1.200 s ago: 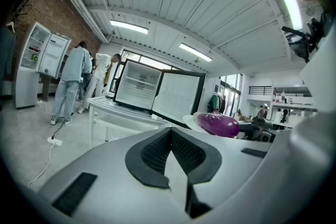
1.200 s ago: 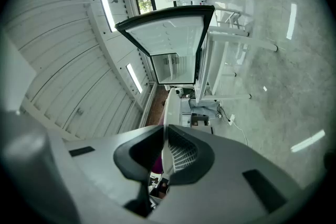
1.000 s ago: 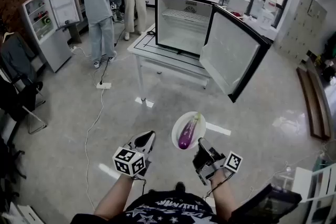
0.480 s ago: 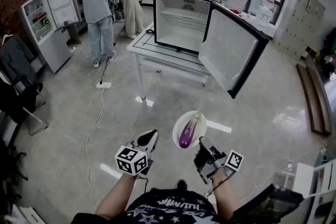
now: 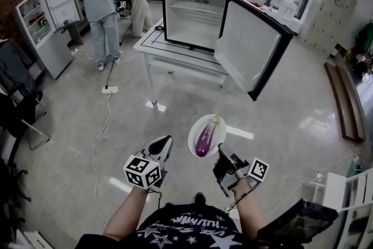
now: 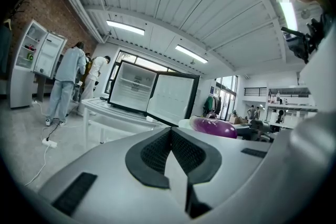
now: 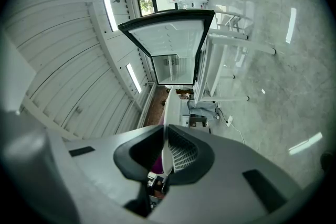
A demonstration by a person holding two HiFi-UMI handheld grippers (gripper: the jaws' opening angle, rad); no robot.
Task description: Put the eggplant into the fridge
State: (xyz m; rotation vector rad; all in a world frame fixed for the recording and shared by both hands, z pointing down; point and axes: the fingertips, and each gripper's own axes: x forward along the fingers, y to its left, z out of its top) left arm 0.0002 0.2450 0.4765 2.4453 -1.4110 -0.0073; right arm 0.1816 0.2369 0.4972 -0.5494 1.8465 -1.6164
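Two grippers sit low in your head view. Your left gripper (image 5: 162, 146) has its fingers pressed together, empty, just left of the white plate (image 5: 193, 134). The eggplant (image 5: 205, 138) lies on that plate, whose near rim your right gripper (image 5: 223, 155) pinches between its fingers. Well ahead, the fridge (image 5: 195, 23) stands open on the white surface (image 5: 175, 52).

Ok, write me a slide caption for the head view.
Right tongs hold a plate with an eggplant, facing the open fridge on a white table; left tongs shut and empty.
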